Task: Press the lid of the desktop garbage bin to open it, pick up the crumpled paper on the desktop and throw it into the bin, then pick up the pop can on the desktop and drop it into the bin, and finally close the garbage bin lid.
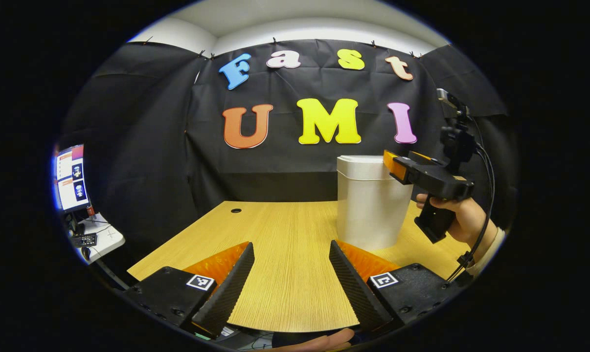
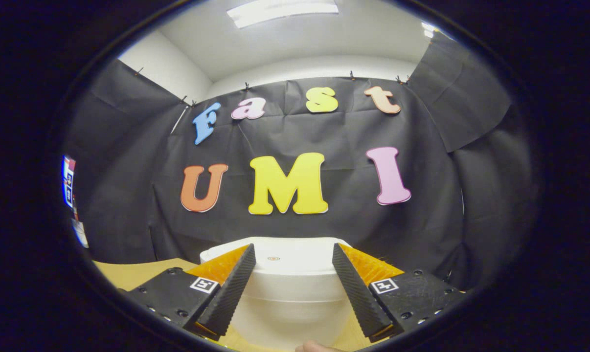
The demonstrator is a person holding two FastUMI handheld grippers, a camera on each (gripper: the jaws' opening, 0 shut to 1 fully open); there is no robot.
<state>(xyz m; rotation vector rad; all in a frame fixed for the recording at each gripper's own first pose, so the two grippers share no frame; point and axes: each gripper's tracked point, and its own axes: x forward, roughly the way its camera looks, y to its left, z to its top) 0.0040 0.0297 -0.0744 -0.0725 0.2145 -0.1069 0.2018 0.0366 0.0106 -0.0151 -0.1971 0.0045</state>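
Note:
A white desktop garbage bin stands on the wooden table, right of centre, with its lid down. My left gripper hovers open above the bare table, a short way left of the bin, with nothing between its fingers. A hand holds my right gripper at the bin's upper right edge, level with the lid. In the right gripper view, my right gripper is open just over the near rim of the flat lid, holding nothing, and the bin body sits below it.
A round cable hole lies at the table's far left. Beyond the left edge are a monitor and a small white side table with a keyboard. Black cloth wall stands close behind the bin. Cables hang from the right gripper.

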